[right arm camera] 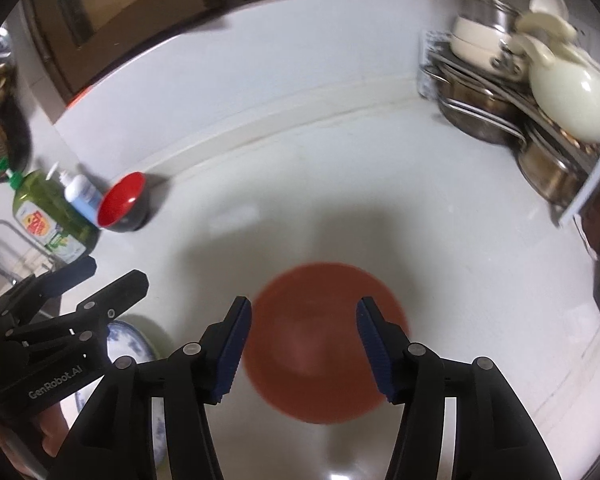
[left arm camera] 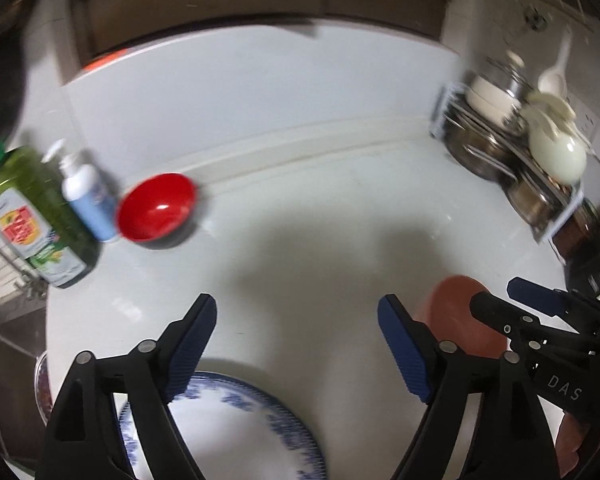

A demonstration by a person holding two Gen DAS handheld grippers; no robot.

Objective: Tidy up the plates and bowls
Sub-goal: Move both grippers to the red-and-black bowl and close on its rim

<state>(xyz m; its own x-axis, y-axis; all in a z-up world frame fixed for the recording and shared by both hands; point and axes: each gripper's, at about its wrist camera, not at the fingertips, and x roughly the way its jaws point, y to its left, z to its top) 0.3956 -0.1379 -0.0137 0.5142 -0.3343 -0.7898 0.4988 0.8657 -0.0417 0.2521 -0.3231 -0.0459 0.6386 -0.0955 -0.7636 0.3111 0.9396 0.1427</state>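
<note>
A blue-and-white plate lies on the white counter just below my left gripper, whose jaws stand wide open with nothing between them. A brown plate, blurred, lies on the counter under my right gripper, which is open and apart from it. A red bowl with a black outside sits tilted at the far left near the wall. The brown plate and the right gripper show at the right of the left wrist view. In the right wrist view the left gripper hangs over the blue-and-white plate.
A green dish-soap bottle and a white pump bottle stand beside the red bowl. A wire dish rack with steel pots and cream dishes fills the far right corner. A faucet and sink lie at the left edge.
</note>
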